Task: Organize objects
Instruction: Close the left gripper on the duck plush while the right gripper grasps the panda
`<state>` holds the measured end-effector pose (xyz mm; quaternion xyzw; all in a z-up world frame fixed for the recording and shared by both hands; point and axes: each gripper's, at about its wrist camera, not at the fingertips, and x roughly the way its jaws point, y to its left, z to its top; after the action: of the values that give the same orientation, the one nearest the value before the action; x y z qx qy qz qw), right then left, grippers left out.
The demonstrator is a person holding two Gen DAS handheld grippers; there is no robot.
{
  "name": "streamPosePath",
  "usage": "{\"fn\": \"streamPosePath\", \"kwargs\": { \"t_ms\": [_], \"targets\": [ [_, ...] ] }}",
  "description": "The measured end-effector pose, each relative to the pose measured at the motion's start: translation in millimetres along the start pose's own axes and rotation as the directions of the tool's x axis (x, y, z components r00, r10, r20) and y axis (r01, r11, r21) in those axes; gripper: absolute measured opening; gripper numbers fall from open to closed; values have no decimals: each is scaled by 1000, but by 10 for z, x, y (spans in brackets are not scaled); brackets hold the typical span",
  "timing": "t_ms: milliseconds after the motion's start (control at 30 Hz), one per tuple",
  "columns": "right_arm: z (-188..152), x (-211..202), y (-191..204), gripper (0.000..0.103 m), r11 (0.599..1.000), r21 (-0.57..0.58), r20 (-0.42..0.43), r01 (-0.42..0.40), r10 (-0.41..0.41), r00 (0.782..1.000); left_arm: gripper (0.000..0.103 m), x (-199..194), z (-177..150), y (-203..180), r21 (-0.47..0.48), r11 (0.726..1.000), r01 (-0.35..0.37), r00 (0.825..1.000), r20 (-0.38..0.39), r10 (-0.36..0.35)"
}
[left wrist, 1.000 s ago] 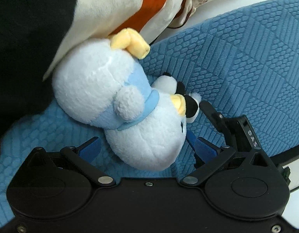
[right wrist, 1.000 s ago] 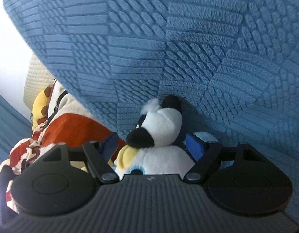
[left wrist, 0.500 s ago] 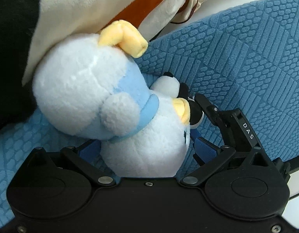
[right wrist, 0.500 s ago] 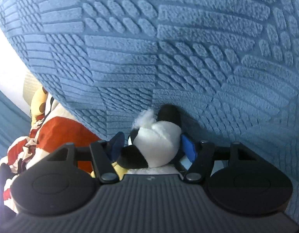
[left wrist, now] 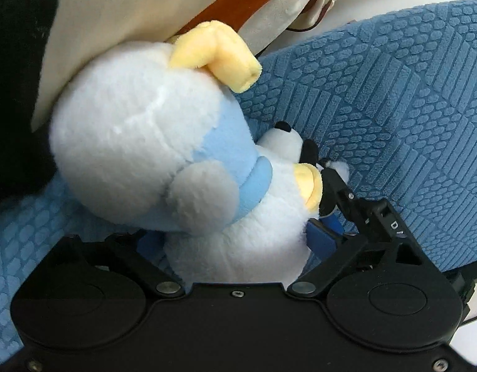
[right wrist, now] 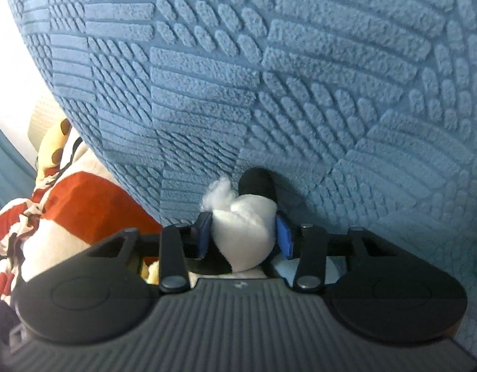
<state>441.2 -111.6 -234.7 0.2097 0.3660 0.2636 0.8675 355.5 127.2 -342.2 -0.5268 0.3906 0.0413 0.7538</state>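
Left wrist: left gripper (left wrist: 235,241), jaws closing around the plush (left wrist: 164,161), which lies on the blue cushion (left wrist: 377,108); a striped toy (left wrist: 164,6) crowds behind. Right wrist: right gripper (right wrist: 243,238), jaws clenched on the plush's head (right wrist: 244,232); cushion (right wrist: 269,77) blocks ahead, striped toy (right wrist: 83,204) left.

Blue textured cushion (right wrist: 300,77), white surface behind (left wrist: 377,9), bright daylight

The white plush duck (left wrist: 164,167) hides the left gripper's (left wrist: 235,235) near-side blue pad, its own face is turned out of sight, the orange-and-cream plush (left wrist: 164,3) above it runs off the top edge, and the spotted yellow toy (right wrist: 54,145) is mostly covered by the blue cushion (right wrist: 269,77).
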Motion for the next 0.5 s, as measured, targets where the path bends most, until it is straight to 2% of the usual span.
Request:
{"fn": "streamPosePath", "kwargs": {
  "t_ms": [133,267,400,500],
  "targets": [
    [-10,-126,24,44,999,-33,16,27,-27,1000,82,-59,-46,-38,36,999,-6,1000,9,6],
    [-59,-309,203,43,987,-136,34,86,-82,996,74,-125,-88,-123,101,994,-29,999,17,27],
    [-173,-517,313,43,952,-278,67,132,-118,991,70,-246,-181,-214,202,976,-76,996,51,67],
    [-263,-669,355,43,946,-288,71,147,-131,989,68,-350,-239,-237,239,967,-87,995,73,72]
  ]
}}
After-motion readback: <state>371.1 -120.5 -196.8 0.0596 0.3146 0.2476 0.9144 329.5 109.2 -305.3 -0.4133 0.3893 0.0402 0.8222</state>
